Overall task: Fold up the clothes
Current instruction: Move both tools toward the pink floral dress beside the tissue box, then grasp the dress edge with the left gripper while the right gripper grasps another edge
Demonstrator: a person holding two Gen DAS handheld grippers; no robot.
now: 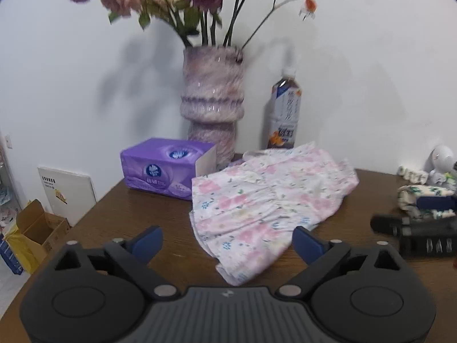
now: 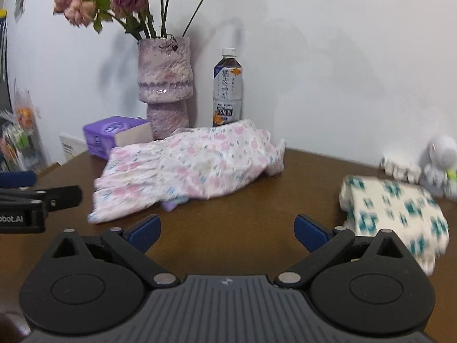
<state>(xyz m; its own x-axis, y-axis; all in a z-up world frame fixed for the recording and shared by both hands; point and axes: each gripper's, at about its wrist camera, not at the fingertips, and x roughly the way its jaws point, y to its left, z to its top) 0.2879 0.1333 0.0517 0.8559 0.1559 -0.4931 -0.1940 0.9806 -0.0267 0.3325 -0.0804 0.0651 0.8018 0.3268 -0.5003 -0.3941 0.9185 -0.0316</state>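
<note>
In the left wrist view, the left gripper (image 1: pixel 227 241) stands wide with nothing between its blue pads. The pink floral garment (image 1: pixel 265 200) lies spread but rumpled on the brown table (image 1: pixel 137 217), directly ahead at twelve o'clock, its near hem just past the fingertips. Its long axis runs from about seven o'clock up to one o'clock, toward the bottle (image 1: pixel 284 111) at the wall. A purple tissue box (image 1: pixel 164 168) sits at ten o'clock and the vase (image 1: pixel 212 100) behind it. The other gripper shows at three o'clock.

In the right wrist view, the right gripper (image 2: pixel 227 233) is also wide and empty, over bare table. The pink floral garment (image 2: pixel 185 168) lies at eleven o'clock, well ahead, stretched from eight o'clock to two. A folded green-patterned cloth (image 2: pixel 397 211) rests at two o'clock.

By my reading, the left gripper is nearer the garment and squarely faces its near hem; the right must travel left to reach the far end.
</note>
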